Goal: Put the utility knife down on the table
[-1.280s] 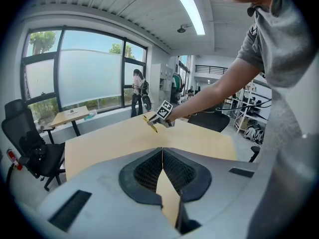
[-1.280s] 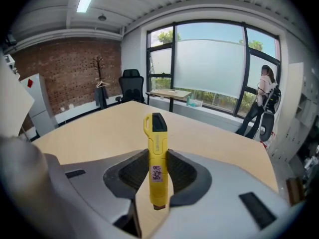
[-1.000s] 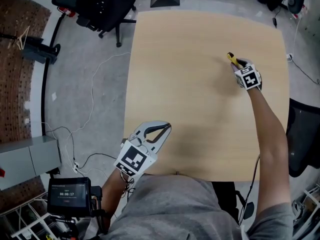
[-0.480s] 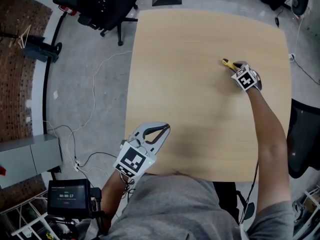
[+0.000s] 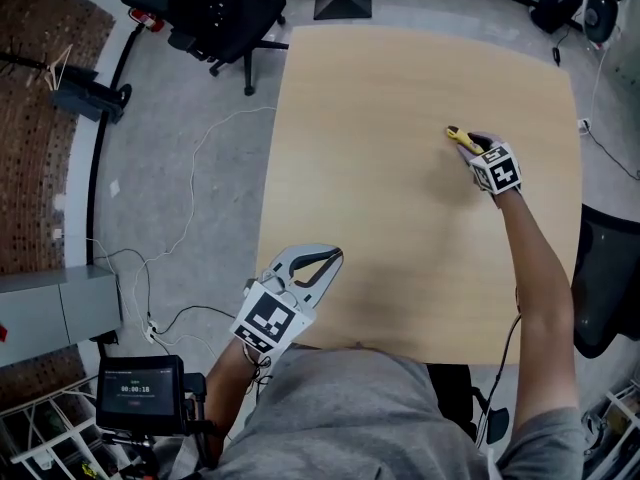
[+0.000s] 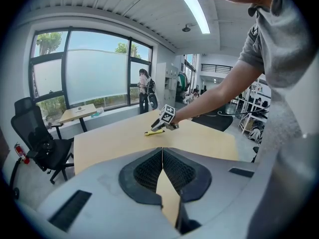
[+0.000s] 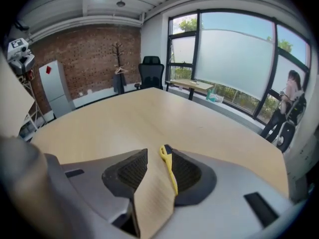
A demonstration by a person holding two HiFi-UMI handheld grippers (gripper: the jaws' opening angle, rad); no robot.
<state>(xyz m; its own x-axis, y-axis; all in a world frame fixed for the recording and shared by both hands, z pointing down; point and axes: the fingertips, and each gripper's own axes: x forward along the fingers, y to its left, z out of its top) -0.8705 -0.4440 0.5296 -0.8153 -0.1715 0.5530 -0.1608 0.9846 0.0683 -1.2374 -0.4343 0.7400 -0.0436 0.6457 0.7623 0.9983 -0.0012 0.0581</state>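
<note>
The yellow utility knife lies low over the tan table at its far right part, between the jaws of my right gripper. In the right gripper view the knife rests along the right pad, while the left pad stands clear of it with bare table between; the jaws are opening. My left gripper hovers at the table's near left edge, shut and empty, its tips meeting. From there the knife and right gripper show across the table.
A black office chair stands on the floor beyond the table's far left corner, another at the right. Cables trail over the floor at the left. A small screen sits near my left side.
My right hand has shifted a little across the table with the knife. The left gripper has stayed where it was.
</note>
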